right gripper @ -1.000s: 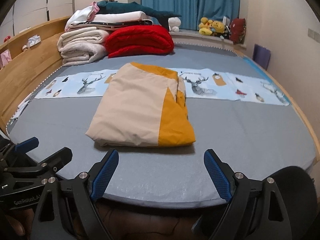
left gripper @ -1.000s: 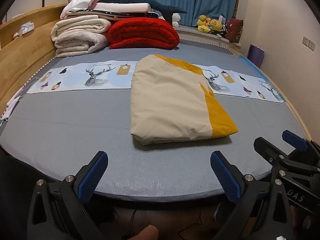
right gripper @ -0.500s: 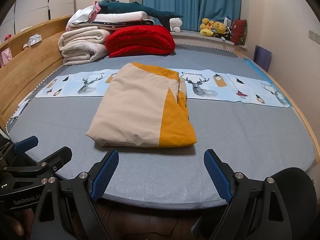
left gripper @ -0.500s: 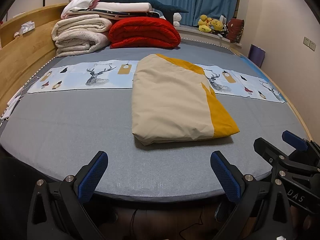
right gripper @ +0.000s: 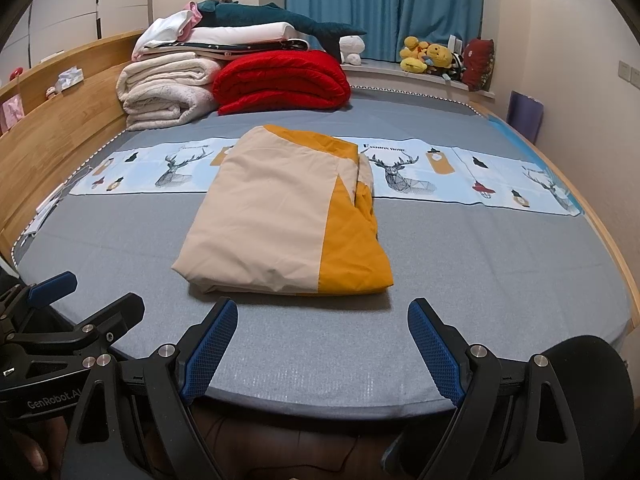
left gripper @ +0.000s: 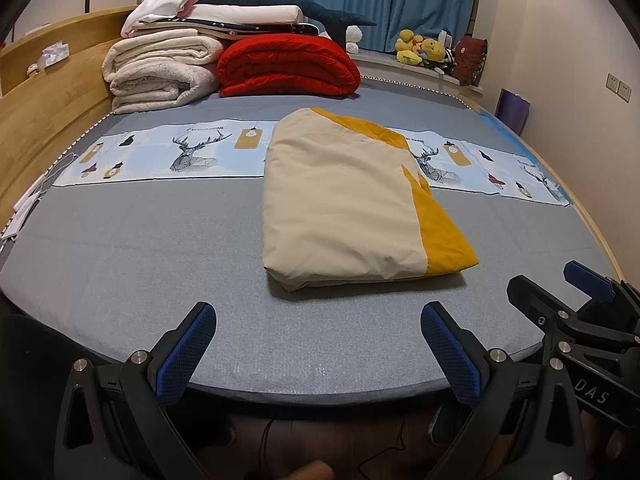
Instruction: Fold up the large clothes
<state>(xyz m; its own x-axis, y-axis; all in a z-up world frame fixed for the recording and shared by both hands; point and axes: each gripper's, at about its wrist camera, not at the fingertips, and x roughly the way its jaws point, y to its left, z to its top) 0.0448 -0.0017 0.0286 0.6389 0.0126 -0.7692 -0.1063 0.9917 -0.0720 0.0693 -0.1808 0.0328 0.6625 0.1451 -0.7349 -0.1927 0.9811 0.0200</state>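
Your left gripper (left gripper: 318,354) and right gripper (right gripper: 322,350) both hold their fingers apart, gripping nothing. The folded cloth (right gripper: 288,220) lies on the bed (left gripper: 120,264) just beyond the fingertips.

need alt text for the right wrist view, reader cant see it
A folded beige and yellow garment lies flat on a grey bed, just beyond the open, empty right gripper. Behind it sit a red quilt, stacked white blankets and blue curtains; the left gripper shows at lower left.
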